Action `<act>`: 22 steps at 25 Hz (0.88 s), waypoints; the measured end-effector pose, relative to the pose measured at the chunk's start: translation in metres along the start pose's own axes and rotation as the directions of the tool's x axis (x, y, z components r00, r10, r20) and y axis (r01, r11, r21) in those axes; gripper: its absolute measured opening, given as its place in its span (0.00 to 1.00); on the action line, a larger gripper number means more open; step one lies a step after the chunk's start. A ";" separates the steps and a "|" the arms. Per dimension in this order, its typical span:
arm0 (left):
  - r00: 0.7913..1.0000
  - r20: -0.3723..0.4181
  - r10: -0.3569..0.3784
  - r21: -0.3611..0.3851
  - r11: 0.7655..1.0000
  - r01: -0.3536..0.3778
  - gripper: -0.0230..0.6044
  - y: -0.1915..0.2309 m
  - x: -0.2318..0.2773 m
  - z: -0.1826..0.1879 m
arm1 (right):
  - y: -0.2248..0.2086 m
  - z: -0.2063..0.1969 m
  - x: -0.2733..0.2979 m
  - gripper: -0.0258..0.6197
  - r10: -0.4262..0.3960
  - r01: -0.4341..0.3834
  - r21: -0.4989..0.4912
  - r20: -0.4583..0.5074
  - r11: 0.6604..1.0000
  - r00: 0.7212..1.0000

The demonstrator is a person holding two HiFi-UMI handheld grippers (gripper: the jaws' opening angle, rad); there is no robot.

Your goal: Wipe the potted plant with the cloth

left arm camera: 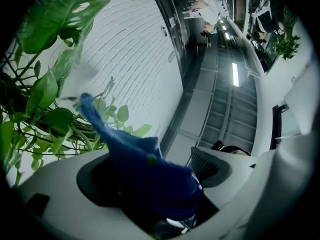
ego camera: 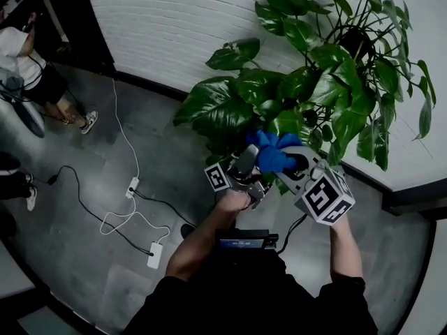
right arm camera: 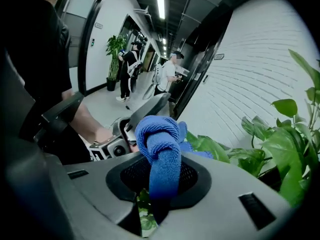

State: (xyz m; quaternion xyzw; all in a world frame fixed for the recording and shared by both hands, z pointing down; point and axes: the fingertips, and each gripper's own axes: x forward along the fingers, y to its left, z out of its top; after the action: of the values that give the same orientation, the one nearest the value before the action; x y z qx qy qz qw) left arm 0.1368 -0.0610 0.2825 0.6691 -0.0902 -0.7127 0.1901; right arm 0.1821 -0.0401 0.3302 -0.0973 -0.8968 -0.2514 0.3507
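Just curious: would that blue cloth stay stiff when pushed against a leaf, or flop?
Probably floppy: the blue cloth bunches and folds in the jaws of the right gripper. Likely light: a loose corner sticks up unsupported. Its fuzzy weave probably resists slipping.

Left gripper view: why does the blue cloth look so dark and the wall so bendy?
In the left gripper view the cloth sits close to the lens, shaded and blurry, and the wide lens curves the wall; in the right gripper view the cloth looks brighter and sharper; the head view bends the wall too.
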 end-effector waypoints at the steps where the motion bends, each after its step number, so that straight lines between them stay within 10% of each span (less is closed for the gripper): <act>1: 1.000 -0.005 0.003 -0.003 1.000 -0.003 0.71 0.000 -0.001 0.000 | 0.007 -0.001 0.000 0.21 0.008 -0.008 0.005 -0.001 1.000 1.000; 14: 0.998 -0.030 0.047 -0.030 0.998 -0.047 0.71 -0.002 -0.014 0.000 | 0.060 -0.013 -0.003 0.21 0.044 -0.048 0.204 0.022 0.978 0.999; 22: 0.997 -0.068 0.048 -0.050 0.997 -0.051 0.71 -0.016 -0.024 0.000 | 0.036 0.032 -0.073 0.21 0.018 -0.156 0.393 0.333 0.906 0.943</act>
State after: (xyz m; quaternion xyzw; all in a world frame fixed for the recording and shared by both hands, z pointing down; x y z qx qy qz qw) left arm 0.1350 -0.0373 0.2984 0.6849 -0.0821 -0.6872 0.2278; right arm 0.2303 0.0071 0.2743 -0.1009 -0.9693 -0.0204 0.2233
